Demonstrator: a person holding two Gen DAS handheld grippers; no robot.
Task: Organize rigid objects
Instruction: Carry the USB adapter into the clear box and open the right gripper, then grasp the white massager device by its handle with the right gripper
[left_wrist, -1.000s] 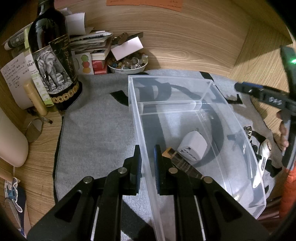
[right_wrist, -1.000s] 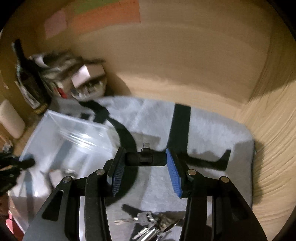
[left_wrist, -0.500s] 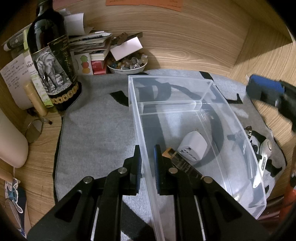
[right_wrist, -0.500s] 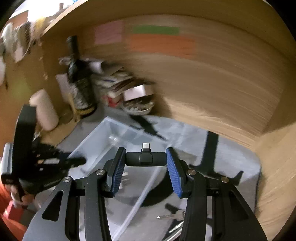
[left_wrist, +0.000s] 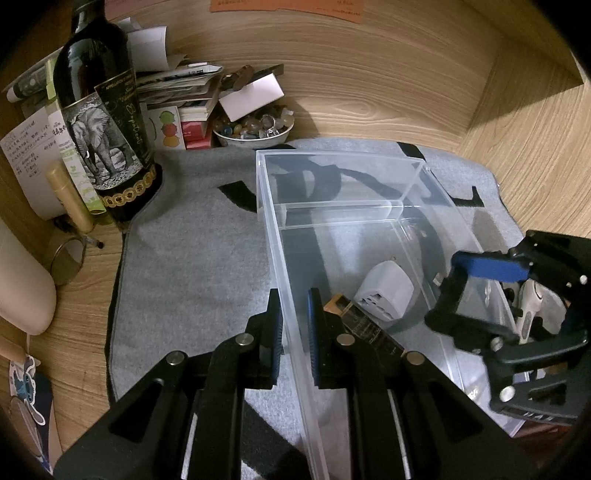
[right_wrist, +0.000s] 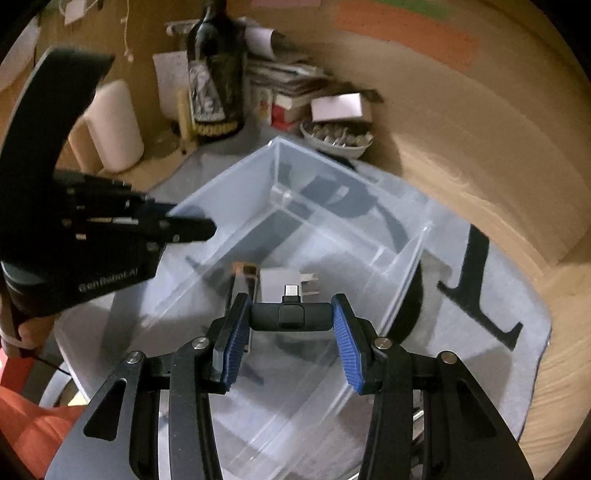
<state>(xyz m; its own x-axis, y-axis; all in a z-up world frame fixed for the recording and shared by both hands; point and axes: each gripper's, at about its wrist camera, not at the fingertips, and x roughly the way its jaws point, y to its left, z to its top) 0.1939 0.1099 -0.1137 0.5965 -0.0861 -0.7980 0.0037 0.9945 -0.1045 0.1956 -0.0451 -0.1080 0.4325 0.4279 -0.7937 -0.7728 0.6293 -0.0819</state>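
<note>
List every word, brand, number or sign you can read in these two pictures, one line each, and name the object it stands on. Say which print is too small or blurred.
"GenRobot.AI": on the body of the left hand-held gripper.
"APPELLATION": top of the dark bottle label's side strip; the rest is too small.
Handwritten note behind the bottle: unreadable.
Orange paper on the wall: too blurred.

One clear bin (left_wrist: 354, 192), one white plug adapter (left_wrist: 384, 291), two claws
</note>
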